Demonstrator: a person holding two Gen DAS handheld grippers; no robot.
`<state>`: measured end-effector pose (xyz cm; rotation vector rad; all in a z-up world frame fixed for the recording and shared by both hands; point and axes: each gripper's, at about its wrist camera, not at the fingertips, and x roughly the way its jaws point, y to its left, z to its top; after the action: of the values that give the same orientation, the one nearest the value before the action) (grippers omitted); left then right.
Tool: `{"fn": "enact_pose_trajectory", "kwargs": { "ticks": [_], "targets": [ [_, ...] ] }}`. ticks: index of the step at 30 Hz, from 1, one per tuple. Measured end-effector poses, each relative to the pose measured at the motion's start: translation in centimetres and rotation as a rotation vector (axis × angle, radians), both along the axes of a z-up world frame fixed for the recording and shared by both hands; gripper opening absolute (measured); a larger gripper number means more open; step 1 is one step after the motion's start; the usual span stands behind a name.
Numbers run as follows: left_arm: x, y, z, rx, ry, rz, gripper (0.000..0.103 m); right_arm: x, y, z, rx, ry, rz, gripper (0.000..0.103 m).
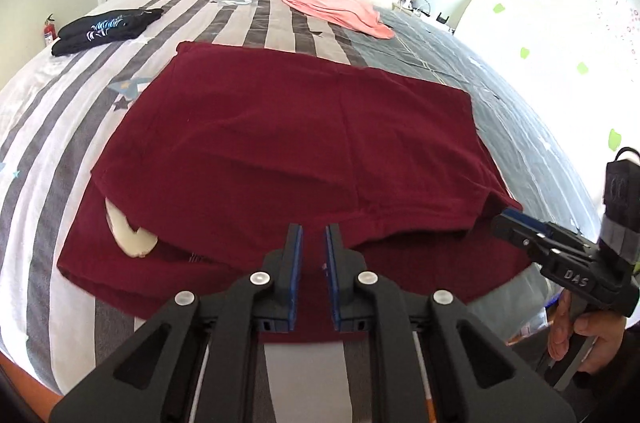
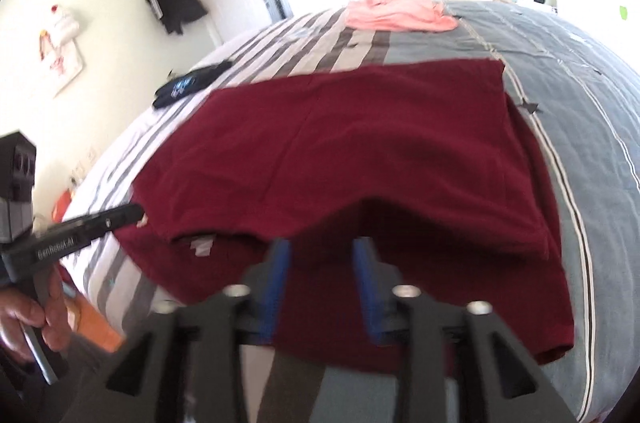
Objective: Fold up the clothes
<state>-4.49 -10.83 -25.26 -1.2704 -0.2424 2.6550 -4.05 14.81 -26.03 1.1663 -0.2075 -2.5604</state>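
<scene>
Bare bed (image 1: 48, 127) left of the red shirt (image 1: 280, 127), clear for passing. Open grey cover right of it too. Black clothes (image 1: 104, 29) far left, pink garment (image 1: 340, 9) at the far end, both well apart from the shirt. Right gripper (image 1: 504, 219) touching its near right edge.

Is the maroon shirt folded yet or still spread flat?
Partly folded: the maroon shirt has its upper layer doubled over a lower one, whose edge and pale print stick out beneath.
</scene>
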Motion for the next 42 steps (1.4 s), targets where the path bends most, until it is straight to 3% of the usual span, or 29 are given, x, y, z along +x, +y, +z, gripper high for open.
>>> {"fn": "enact_pose_trajectory", "kwargs": {
  "ticks": [5, 9, 13, 15, 19, 22, 25, 27, 31, 33, 35, 39, 42],
  "targets": [
    [-3.5, 0.8, -2.2, -0.017, -0.052, 0.044, 0.010, -4.3, 0.5, 0.1, -0.049, -0.001, -0.110, 0.047],
    [-3.9, 0.9, -4.2, -0.007, -0.133, 0.048, 0.010, -5.8, 0.9, -1.2, -0.010, -0.080, -0.128, 0.048],
    [-1.7, 1.2, -4.7, -0.044, -0.144, -0.011, 0.010, -3.2, 1.2, -2.3, 0.003, -0.140, -0.075, 0.048],
    [-1.0, 0.9, -4.1, -0.030, -0.119, -0.021, 0.010, -1.2, 0.4, -3.6, 0.068, -0.177, -0.005, 0.048],
    [-0.9, 0.7, -1.8, 0.005, -0.008, -0.022, 0.010, 1.1, 0.4, -2.7, 0.085, -0.075, 0.010, 0.048],
    [-2.4, 0.8, -1.4, 0.009, 0.032, -0.006, 0.010, 0.3, 0.6, -0.7, 0.046, 0.018, -0.036, 0.048],
    [-3.9, 0.9, -0.9, 0.013, 0.072, 0.011, 0.010, -2.6, -0.2, 0.1, 0.035, 0.054, -0.080, 0.048],
    [-4.8, 1.0, -2.0, 0.005, 0.038, 0.031, 0.010, -4.1, -0.8, -0.1, 0.037, 0.069, -0.093, 0.048],
    [-4.9, 1.4, -5.7, -0.020, -0.101, 0.057, 0.010, -6.3, -1.3, -2.7, 0.042, 0.003, -0.116, 0.048],
    [-3.4, 1.6, -6.1, -0.043, -0.068, 0.048, 0.010, -5.8, -1.2, -5.0, 0.066, -0.065, -0.116, 0.048],
    [-2.3, 1.8, -6.0, -0.062, -0.070, 0.033, 0.010, -5.1, -0.6, -5.0, 0.068, -0.055, -0.123, 0.047],
    [-2.1, 1.0, -4.5, -0.019, -0.081, 0.024, 0.010, -3.7, 0.7, -5.0, 0.069, -0.032, -0.138, 0.047],
    [-2.8, -0.4, -2.5, -0.014, -0.009, 0.042, 0.010, -2.6, 1.7, -5.0, 0.070, -0.015, -0.148, 0.048]
  ]
}}
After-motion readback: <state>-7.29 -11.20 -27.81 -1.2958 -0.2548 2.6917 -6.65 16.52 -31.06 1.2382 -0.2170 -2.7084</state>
